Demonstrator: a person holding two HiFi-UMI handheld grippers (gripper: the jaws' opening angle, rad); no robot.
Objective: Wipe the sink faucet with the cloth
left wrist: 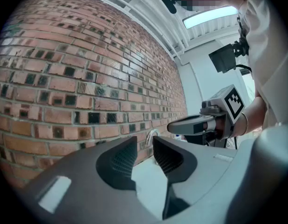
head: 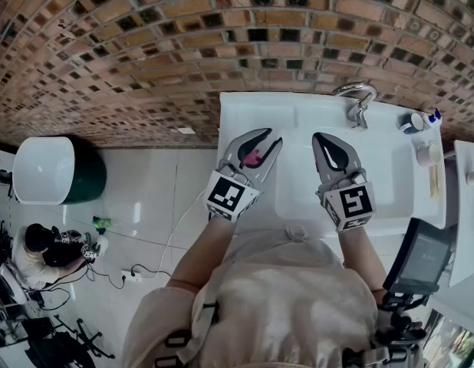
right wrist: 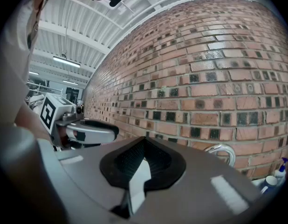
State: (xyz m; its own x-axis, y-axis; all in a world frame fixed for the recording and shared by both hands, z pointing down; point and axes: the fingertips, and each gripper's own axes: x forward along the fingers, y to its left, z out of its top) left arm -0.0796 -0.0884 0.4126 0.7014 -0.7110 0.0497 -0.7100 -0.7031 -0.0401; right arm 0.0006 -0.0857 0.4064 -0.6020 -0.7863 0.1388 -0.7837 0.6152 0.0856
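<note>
The left gripper (head: 272, 136) is held level over the near left part of the white sink (head: 245, 106), jaws a little apart; its own view shows only bare basin between the pads (left wrist: 123, 160). The right gripper (head: 317, 136) hangs beside it, jaws brought together on nothing. From above, a pink patch (head: 252, 158) shows through the gap in the left gripper's frame, behind the tips. This is probably the cloth (no other view confirms it, and whether it lies on the sink or is caught in the gripper cannot be told). The chrome faucet (head: 358, 98) stands at the rear of the basin against the brick wall (head: 145, 44), well apart from both grippers and nearer the right one. The step in hand appears to be preparation: wiping has not begun. The next move calls for a firm clamp on the cloth, then a forward carry to the spout.
</note>
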